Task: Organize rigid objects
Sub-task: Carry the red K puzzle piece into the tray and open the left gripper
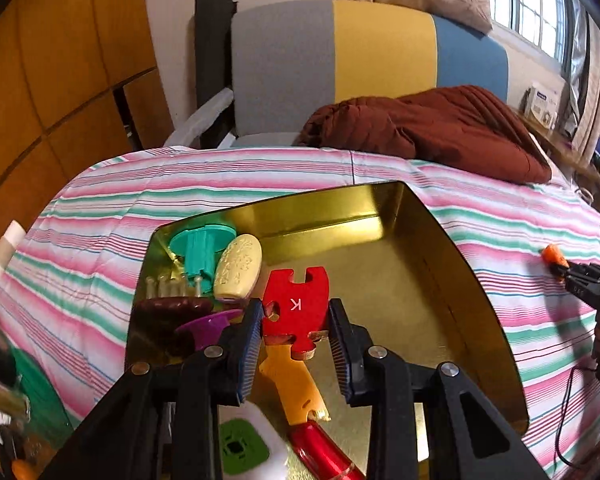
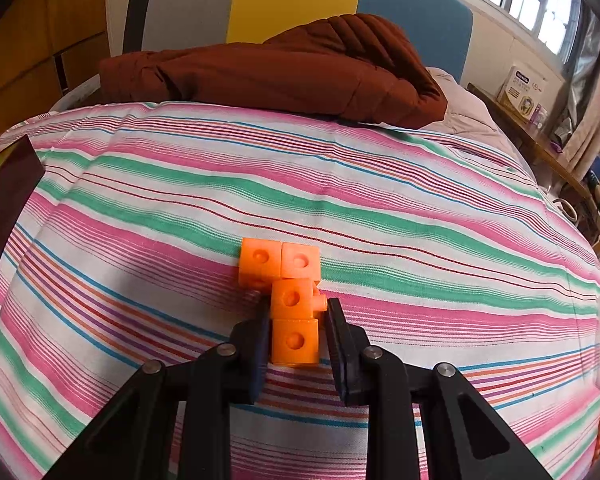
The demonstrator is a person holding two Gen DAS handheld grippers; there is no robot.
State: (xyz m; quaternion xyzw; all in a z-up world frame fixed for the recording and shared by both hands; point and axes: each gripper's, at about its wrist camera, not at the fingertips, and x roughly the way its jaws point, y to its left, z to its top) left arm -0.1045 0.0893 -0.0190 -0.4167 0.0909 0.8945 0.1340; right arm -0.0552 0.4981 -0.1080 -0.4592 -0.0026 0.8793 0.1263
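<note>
Left gripper (image 1: 296, 316) pinches red puzzle piece (image 1: 294, 310) over gold tin (image 1: 440, 216) at lower centre, right gripper (image 2: 298, 320) clamps orange cube cluster (image 2: 290, 296) on striped sheet (image 2: 380, 208); placing step, next likely release into tin.

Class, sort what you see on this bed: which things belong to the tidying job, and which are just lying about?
Part of the job:
- gold tray
- red puzzle piece, held by the left gripper
- orange linked cubes, held by the right gripper
- teal part and yellow oval, in the tray

Lying about:
- brown jacket
- striped sheet
- cardboard box
</note>
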